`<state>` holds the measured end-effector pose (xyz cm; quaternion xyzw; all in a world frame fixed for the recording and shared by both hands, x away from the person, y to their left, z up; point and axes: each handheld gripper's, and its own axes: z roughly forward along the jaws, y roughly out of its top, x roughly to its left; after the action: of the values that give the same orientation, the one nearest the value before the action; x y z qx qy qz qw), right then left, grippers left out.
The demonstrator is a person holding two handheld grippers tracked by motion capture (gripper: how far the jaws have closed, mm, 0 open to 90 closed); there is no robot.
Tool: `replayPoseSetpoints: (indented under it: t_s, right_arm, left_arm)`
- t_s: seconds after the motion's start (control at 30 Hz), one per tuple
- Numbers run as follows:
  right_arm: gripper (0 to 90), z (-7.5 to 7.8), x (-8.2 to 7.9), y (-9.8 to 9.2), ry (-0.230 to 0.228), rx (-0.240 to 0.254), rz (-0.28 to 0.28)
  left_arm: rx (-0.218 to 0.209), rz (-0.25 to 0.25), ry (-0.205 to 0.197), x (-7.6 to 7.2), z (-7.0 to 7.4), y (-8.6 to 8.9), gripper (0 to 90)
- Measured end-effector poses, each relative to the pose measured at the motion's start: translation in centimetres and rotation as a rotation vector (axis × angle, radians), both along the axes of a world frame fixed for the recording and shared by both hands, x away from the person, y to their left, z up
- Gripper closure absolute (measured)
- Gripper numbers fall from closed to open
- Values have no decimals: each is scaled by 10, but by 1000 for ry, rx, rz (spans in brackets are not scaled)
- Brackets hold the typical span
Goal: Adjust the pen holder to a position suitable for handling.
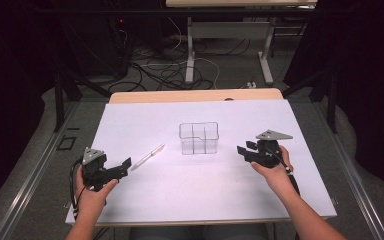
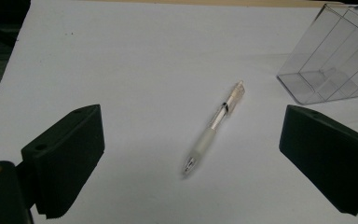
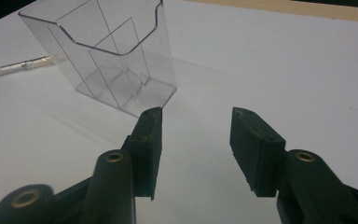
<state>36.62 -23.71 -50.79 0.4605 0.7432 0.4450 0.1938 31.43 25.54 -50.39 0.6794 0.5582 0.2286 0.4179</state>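
— Anything done yet?
— Seemingly not. The pen (image 2: 214, 125) lies loose on the white tabletop (image 1: 145, 200), beside the empty clear organizer (image 1: 199, 138).
— The grippers?
— Left gripper (image 2: 191, 154) and right gripper (image 3: 196, 135): fingers spread, holding nothing.

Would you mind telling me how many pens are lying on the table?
1. The pen lies flat on the white table, left of the clear organizer, ahead of the left gripper.

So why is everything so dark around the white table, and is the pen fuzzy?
High view: the white table is lit and the surrounding room is dim. Left gripper view: the pen is sharp mid-barrel, its near tip blurred. Right gripper view: the clear box casts soft shadows.
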Motion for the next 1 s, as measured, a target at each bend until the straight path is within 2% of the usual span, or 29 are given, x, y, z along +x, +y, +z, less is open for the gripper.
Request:
replayPoseSetpoints:
  t_s: [0.37, 0.6, 0.83, 1.0]
  right_arm:
    - [414, -9, -11, -20, 7, 9, -28]
    - [362, -19, -11, -22, 1, 8, -37]
    - [252, -27, -9, -24, -16, 15, -60]
    - [197, -31, -6, -24, -6, 12, -82]
  left_arm:
    - [5, -4, -1, 1, 0, -2, 69]
    - [6, -5, -1, 1, -1, -3, 71]
    - [12, -8, 5, 2, -2, -4, 71]
    - [28, -11, 27, 5, -4, -6, 74]
